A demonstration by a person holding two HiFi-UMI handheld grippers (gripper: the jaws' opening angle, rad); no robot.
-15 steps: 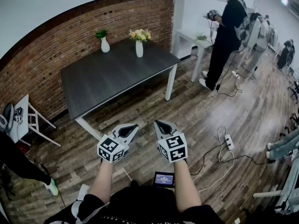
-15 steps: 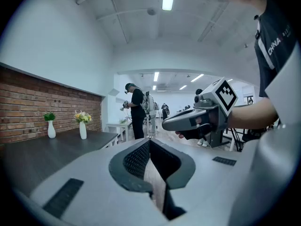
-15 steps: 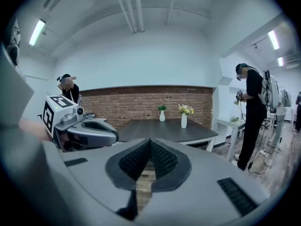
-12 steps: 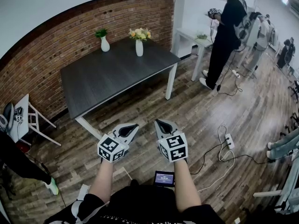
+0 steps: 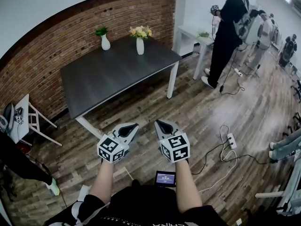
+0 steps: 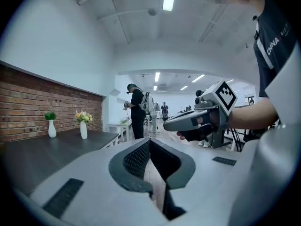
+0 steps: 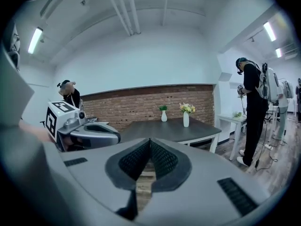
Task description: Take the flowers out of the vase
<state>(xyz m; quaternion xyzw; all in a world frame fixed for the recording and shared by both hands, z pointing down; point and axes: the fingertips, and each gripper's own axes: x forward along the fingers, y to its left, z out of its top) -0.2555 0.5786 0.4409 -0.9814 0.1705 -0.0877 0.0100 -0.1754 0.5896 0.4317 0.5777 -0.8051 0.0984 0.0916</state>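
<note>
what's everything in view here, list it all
table: one, dark grey, by brick wall
flower vase: one, white, table's far edge
flowers: one bunch, yellow and pale, in that vase
second vase: one, white, green sprig, left of it
side table: one, white, right of the table
person: one, in black, beside the side table
power strip: one, white, floor at right
left gripper: one, grey, shut, over the floor
right gripper: one, grey, shut, beside it
</note>
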